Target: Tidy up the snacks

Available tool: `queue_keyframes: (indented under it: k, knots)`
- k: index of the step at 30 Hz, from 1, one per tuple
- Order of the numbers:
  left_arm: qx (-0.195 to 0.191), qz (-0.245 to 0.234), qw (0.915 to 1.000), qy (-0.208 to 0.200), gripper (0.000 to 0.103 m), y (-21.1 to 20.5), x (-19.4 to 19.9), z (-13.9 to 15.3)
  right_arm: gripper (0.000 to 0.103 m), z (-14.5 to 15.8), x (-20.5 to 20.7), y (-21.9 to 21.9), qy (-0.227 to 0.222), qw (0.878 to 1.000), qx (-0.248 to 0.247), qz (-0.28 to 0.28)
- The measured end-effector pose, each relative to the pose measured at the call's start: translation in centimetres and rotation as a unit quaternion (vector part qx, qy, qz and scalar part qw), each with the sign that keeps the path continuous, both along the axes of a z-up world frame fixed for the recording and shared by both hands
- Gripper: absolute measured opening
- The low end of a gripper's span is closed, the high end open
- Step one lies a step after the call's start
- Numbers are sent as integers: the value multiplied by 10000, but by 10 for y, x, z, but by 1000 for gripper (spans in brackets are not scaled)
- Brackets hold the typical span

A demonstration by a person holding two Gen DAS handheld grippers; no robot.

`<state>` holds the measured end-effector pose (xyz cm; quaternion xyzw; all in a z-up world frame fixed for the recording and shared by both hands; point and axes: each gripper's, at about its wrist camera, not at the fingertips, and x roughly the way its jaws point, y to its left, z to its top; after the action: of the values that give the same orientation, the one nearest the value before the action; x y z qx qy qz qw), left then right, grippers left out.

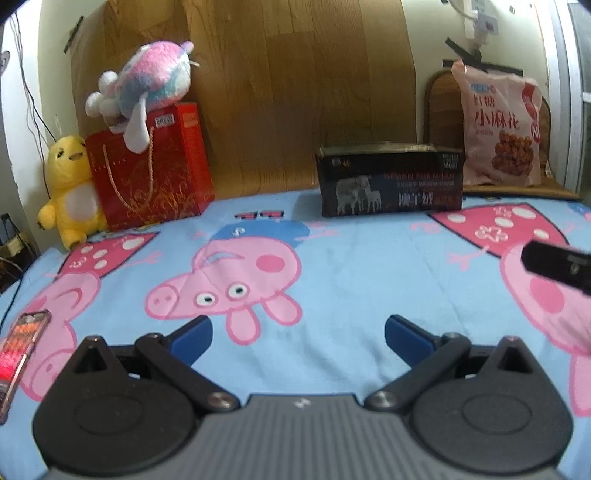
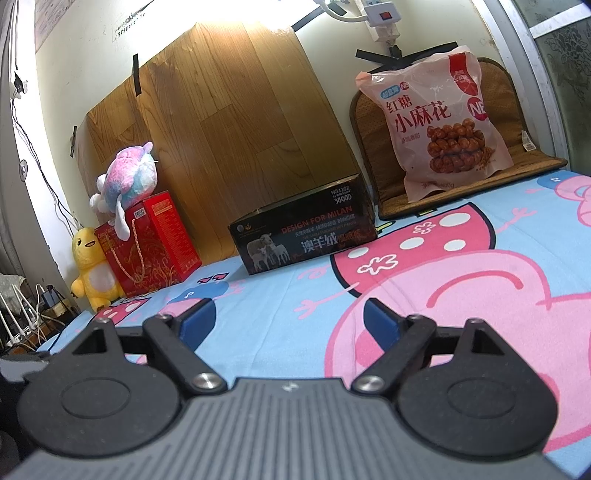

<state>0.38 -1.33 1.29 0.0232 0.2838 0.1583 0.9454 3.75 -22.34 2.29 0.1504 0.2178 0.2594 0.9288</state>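
Bed [image 1: 332, 266]: blue sheet printed with pink cartoon pigs, filling the lower half of both views. Wall [image 2: 74, 55]: cream, upper frame, with a wood-grain panel [image 2: 236, 122] taped to it at centre. Power strip [image 2: 380, 14]: white, top right, brightly lit beside it. Loose cables [image 2: 33, 147]: hanging down the left edge. Window frame [image 2: 532, 74]: pale, far right.

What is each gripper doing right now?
Left gripper: open, holding nothing.
Right gripper: open, holding nothing.
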Motion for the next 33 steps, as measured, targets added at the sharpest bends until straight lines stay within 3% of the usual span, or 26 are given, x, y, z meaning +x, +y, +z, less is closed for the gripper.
queue_keyframes:
  k: [17,33]
  knots:
    - [-61,252,9996,108,103,3,1,13,89,-1,1,0,12,10000,-18,19]
    - [85,290,9989,360,103,3,7,2,89,-1,1,0,11,10000,-16,26]
